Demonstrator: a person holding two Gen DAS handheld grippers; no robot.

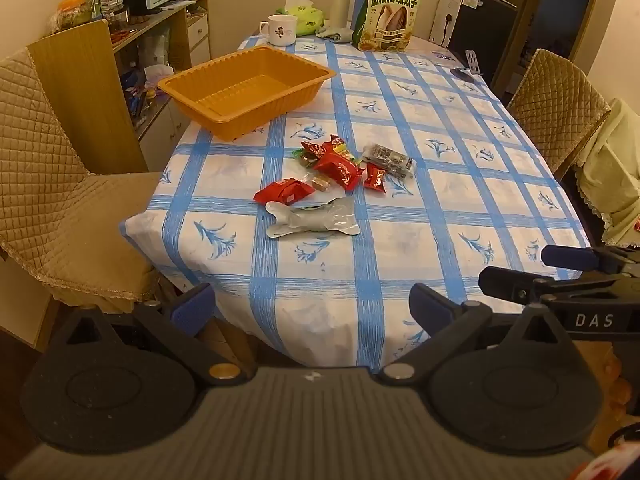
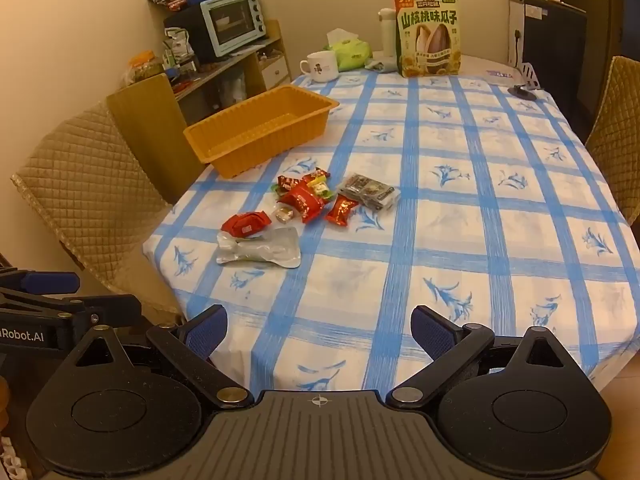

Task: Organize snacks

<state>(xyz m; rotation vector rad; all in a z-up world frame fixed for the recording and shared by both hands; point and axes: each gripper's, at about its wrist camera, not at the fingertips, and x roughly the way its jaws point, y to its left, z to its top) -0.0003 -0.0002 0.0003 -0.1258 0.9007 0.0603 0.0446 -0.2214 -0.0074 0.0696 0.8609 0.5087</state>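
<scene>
Snacks (image 1: 340, 172) lie mid-frame, ahead of both wide, empty tools, left tool (image 1: 312, 312) and right tool (image 2: 320, 332); tray (image 1: 244, 80) upper left.

Both claws wide and empty

The left claw (image 1: 312, 312) and right claw (image 2: 319, 330) tilt downward side by side, blue-padded fingers (image 2: 206, 332) spread fully apart, nothing between them.

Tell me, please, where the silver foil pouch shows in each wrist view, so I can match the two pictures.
Left wrist view: the silver foil pouch lies just left of centre, nearest the camera in the snack pile.
Right wrist view: the silver foil pouch lies left of centre, again nearest.
Shared landmark: the orange tray stands beyond it, toward the table's left edge.
</scene>
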